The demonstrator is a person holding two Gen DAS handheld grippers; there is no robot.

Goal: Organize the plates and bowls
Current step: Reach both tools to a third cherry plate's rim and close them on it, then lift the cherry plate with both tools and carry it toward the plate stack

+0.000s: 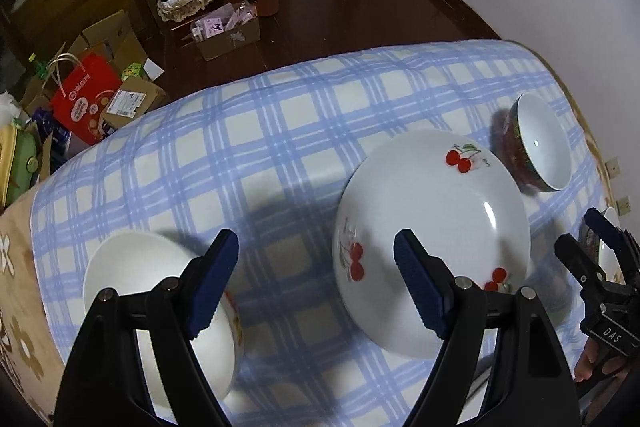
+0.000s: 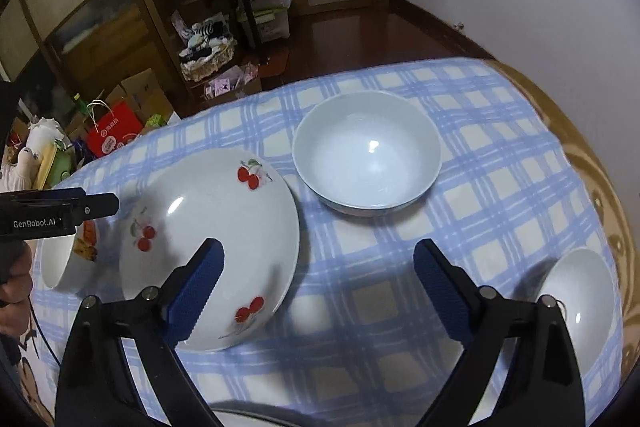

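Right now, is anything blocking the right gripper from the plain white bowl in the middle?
Nothing visible. The right gripper hangs open over bare blue checked cloth, and the round white bowl sits just beyond. The cherry-painted white plate lies off to the side.

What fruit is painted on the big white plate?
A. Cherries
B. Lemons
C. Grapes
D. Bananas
A. The plate has little pairs of red cherries on green stems painted around its rim, and the left wrist view shows the same red pairs on it.
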